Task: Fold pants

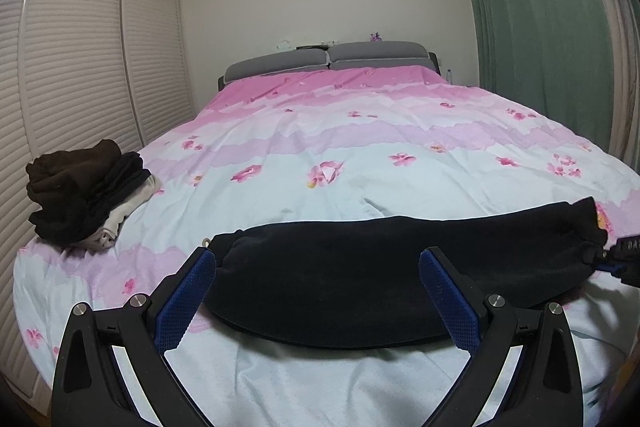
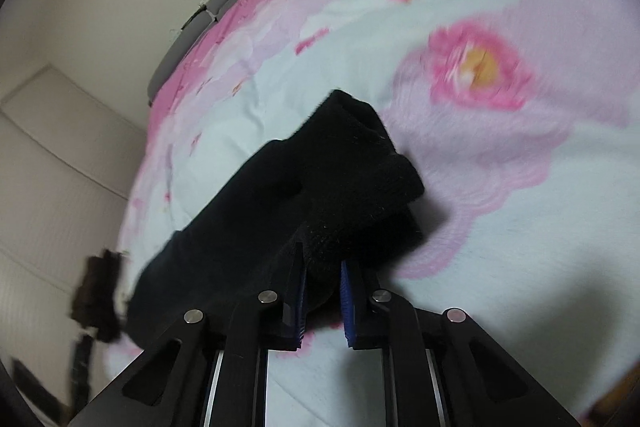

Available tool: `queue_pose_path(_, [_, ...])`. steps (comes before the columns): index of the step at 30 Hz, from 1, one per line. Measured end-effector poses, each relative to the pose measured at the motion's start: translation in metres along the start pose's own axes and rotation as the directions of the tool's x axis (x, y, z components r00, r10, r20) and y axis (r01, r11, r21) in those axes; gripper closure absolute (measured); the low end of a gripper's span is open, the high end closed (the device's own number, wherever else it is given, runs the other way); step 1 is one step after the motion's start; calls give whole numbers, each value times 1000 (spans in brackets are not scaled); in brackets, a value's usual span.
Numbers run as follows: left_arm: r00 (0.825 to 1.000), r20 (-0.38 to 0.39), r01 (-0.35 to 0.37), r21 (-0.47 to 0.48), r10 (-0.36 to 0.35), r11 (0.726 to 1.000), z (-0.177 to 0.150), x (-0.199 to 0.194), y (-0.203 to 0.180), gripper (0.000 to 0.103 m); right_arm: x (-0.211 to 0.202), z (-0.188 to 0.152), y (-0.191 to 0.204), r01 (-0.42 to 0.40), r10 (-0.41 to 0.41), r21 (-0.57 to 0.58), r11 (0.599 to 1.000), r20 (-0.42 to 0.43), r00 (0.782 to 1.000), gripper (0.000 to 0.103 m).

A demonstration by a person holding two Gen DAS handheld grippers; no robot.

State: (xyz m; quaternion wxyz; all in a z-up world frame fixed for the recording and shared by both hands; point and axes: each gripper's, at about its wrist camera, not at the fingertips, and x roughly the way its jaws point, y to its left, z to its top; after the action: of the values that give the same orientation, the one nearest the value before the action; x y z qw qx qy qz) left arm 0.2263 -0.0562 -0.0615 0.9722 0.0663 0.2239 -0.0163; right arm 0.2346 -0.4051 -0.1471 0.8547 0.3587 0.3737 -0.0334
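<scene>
Because the black pants [image 1: 360, 279] lie stretched across the flowered quilt [image 1: 320, 147] awaiting a fold, the right gripper [image 2: 323, 291] pinches their cuff end, while the left gripper [image 1: 316, 291] hovers wide open, empty.

We see soft, even indoor light in both views, a little dim, with no glare and no hard shadows. In the left wrist view the picture is sharp; the bed cover [image 1: 320, 147] is bright, while the black pants [image 1: 380, 267] show almost no detail. The fisheye lens bends the wardrobe doors [image 1: 80, 67] and the curtain [image 1: 540, 27], and the corners go black. The right wrist view is blurred by motion, most clearly on the pink flower [image 2: 478, 65].
</scene>
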Motion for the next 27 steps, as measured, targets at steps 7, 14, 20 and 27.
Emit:
queue_pose_path(7, [999, -32, -32, -41, 31, 999, -9, 7, 36, 0, 0, -4, 1, 73, -74, -36, 997, -17, 997, 67])
queue_pose_path(14, [994, -40, -102, -82, 99, 991, -28, 14, 101, 0, -39, -28, 66, 148, -106, -284, 947, 157, 982, 66])
queue_pose_path(20, [994, -73, -96, -151, 86, 984, -39, 34, 154, 0, -48, -76, 143, 169, -23, -523, 835, 274, 962, 58])
queue_pose_path(27, [992, -94, 61, -211, -82, 976, -42, 62, 163, 0, -25, -122, 191, 106, 44, -673, 732, 203, 978, 56])
